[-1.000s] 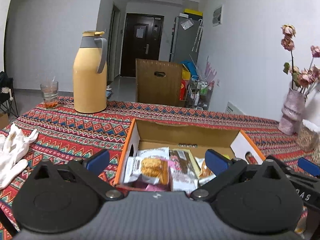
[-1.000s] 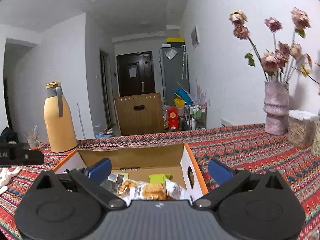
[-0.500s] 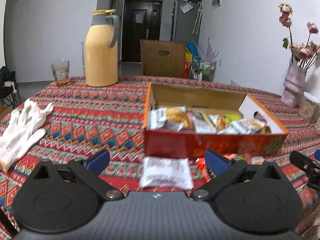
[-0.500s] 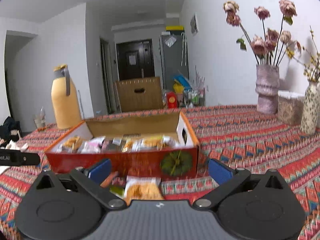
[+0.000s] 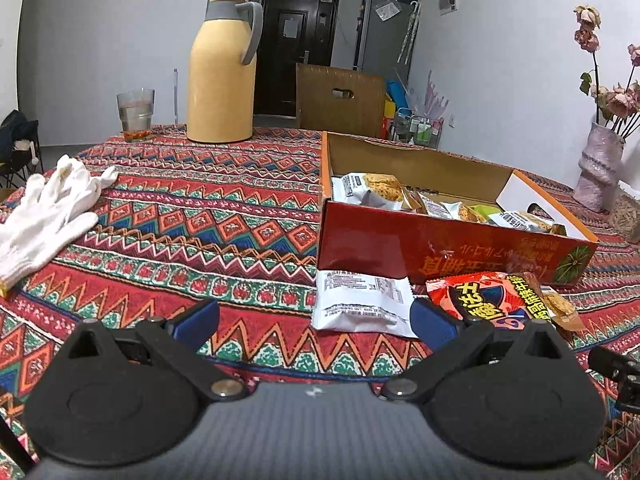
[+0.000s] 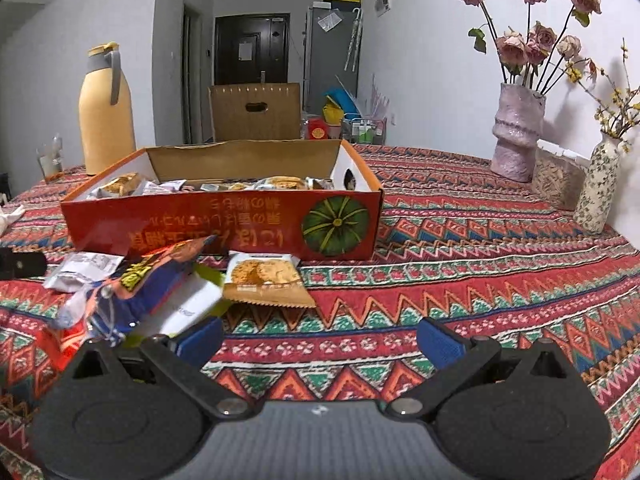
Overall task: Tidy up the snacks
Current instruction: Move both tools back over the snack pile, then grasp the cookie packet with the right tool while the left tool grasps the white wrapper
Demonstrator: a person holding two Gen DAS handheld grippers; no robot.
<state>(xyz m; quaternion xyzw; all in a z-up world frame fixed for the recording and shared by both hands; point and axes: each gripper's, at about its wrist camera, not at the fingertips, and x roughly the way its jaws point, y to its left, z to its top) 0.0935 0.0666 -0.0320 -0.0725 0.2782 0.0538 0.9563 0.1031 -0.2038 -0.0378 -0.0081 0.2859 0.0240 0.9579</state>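
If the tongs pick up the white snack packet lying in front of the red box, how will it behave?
The white crinkled foil snack packet is probably light and floppy: it looks puffed and wrinkled. Its glossy film may slip between the open left tongs. It lies flat on the patterned tablecloth, so it likely slides, not rolls.

Two low tabletop views facing doorward, sharing the near snack box (image 5: 440,240)

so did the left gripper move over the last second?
Yes. The left gripper has pulled back toward the near table edge: the red box, earlier directly under its fingers, now lies ahead, with loose snack packets in between.
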